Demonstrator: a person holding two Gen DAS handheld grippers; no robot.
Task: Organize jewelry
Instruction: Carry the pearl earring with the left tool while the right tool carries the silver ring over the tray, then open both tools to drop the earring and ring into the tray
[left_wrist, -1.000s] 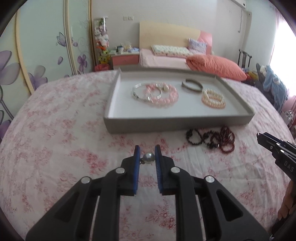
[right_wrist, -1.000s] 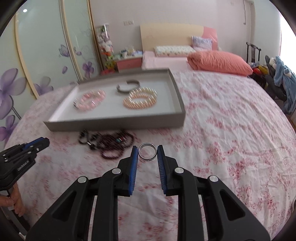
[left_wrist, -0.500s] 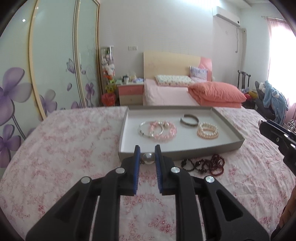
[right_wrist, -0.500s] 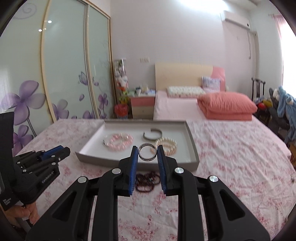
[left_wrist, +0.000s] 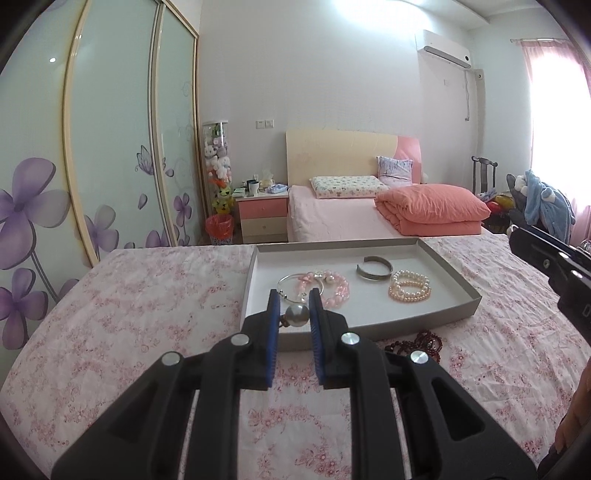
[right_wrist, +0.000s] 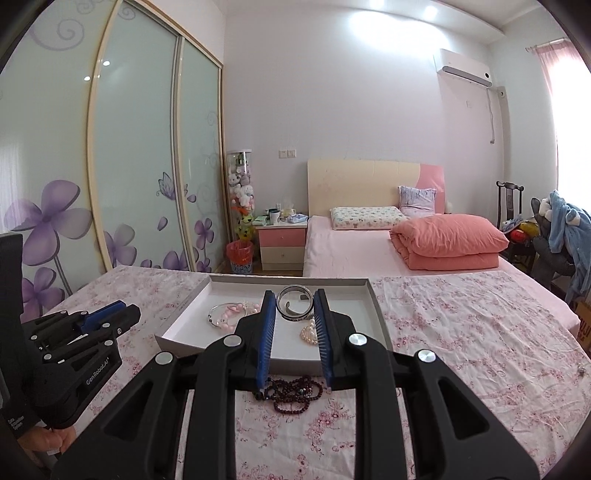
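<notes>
While both tongs were held up over the floral bedsheet (left_wrist: 147, 295), a grey pearl bead (left_wrist: 296, 315) was seen pinched between the blue pads of the left tongs (left_wrist: 293, 317), w/ a small brown bit at its left side. A silver ring band (right_wrist: 294, 302) was gripped upright in the right tongs (right_wrist: 294, 310), its opening facing the cam. Behind both, a shallow grey tray (left_wrist: 458, 291) was laid on the sheet; inside were seen a pink bead bracelet (left_wrist: 334, 290) w/ a thin silver bangle (left_wrist: 291, 286) overlapping it, a metal cuff (left_wrist: 373, 267) and a coiled pearl bracelet (left_wrist: 409, 291) just beside the cuff. Dark red bead strands (right_wrist: 295, 391) were heaped on the sheet, just in front of the tray's near wall.
</notes>
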